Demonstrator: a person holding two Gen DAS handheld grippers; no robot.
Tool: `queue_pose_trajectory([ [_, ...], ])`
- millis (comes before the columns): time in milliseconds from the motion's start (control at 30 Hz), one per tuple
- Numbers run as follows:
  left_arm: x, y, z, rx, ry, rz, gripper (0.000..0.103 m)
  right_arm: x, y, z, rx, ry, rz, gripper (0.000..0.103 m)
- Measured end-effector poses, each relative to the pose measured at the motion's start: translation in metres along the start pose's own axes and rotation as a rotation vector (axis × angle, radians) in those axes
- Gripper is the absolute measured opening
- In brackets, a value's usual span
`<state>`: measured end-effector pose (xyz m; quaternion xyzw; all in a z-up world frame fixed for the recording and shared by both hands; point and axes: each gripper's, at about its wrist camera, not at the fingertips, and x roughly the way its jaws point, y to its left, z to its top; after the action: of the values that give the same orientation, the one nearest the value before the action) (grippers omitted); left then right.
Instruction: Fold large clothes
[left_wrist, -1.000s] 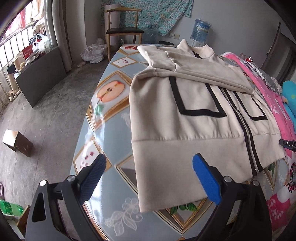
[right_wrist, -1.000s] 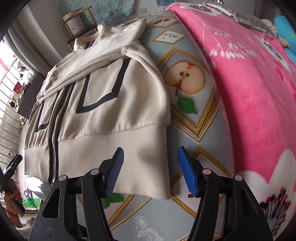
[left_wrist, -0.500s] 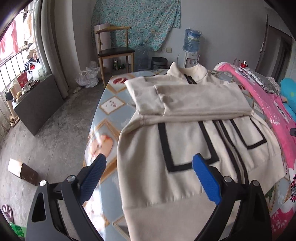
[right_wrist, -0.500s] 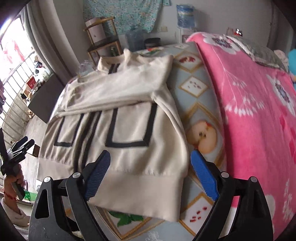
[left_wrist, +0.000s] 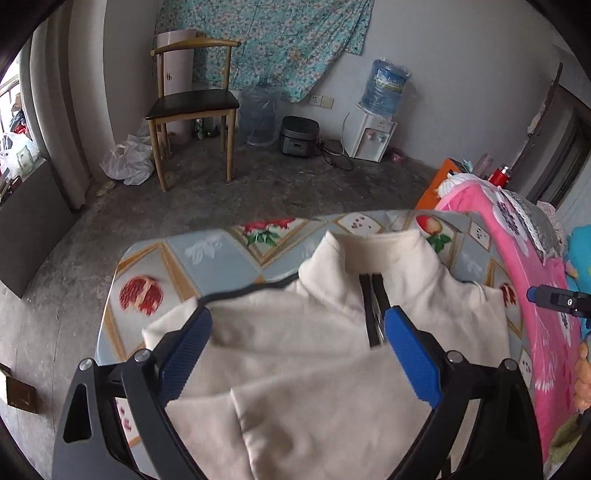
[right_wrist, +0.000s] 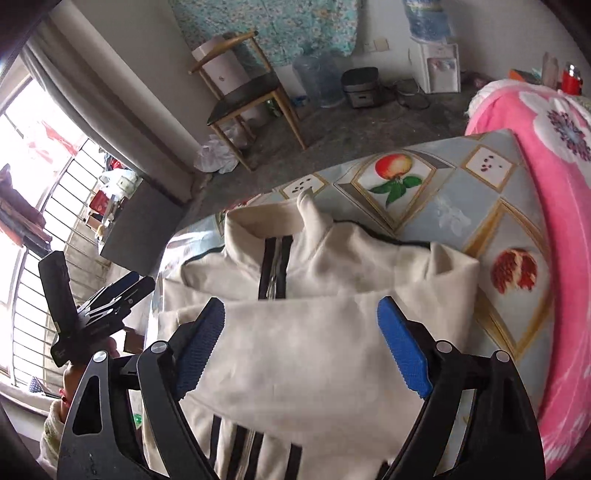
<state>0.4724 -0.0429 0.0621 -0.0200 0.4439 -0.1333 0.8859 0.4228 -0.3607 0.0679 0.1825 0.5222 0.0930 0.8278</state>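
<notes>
A cream zip jacket (left_wrist: 314, 369) with black trim lies on the fruit-patterned table (left_wrist: 221, 251), its sleeves folded across the chest and its collar (left_wrist: 373, 251) toward the far edge. My left gripper (left_wrist: 297, 321) hovers open over the left shoulder with nothing between its blue pads. My right gripper (right_wrist: 301, 310) hangs over the folded sleeve (right_wrist: 314, 350) near the collar (right_wrist: 258, 225). Its jaws stand wide and are closing a little, with only cloth below them and none pinched. Each gripper shows at the edge of the other's view: the left gripper (right_wrist: 99, 306), the right gripper (left_wrist: 554, 299).
A pink flowered blanket (right_wrist: 554, 147) covers the table's right side. Beyond the far table edge (left_wrist: 207, 232) is bare concrete floor with a wooden chair (left_wrist: 192, 107), water jugs, a rice cooker (left_wrist: 299, 136) and a water dispenser (left_wrist: 373, 136). A barred window (right_wrist: 55, 221) is at the left.
Both grippers have travelled from the jacket's hem up to its collar end and risen a little. The right jaws have spread wider than a second ago.
</notes>
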Motion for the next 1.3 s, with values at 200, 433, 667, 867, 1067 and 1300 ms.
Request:
queue_pose_trajectory([
  [200,0.078,-0.020,0.052,0.014,0.034,0.088,0.093,0.082,-0.005,0.059,0.079,0.100,-0.001,0.074],
  [433,0.131,-0.048,0.050,0.171,0.088,0.219,0.048,0.149,-0.006,0.078,0.119,0.220,-0.093,0.037],
  [667,0.106,-0.046,0.045,0.229,0.073,0.152,0.006,0.111,0.004,0.062,0.044,0.148,-0.011,0.012],
  [867,0.041,-0.046,0.018,0.320,0.032,0.052,0.005,0.056,0.028,0.008,-0.176,0.108,-0.007,0.012],
  [1067,-0.006,-0.049,-0.035,0.398,0.049,-0.007,0.005,0.046,0.051,-0.058,-0.346,0.104,-0.140,0.013],
  [1300,-0.001,-0.040,-0.104,0.405,0.170,-0.041,0.013,0.056,0.057,-0.107,-0.480,0.127,-0.351,0.023],
])
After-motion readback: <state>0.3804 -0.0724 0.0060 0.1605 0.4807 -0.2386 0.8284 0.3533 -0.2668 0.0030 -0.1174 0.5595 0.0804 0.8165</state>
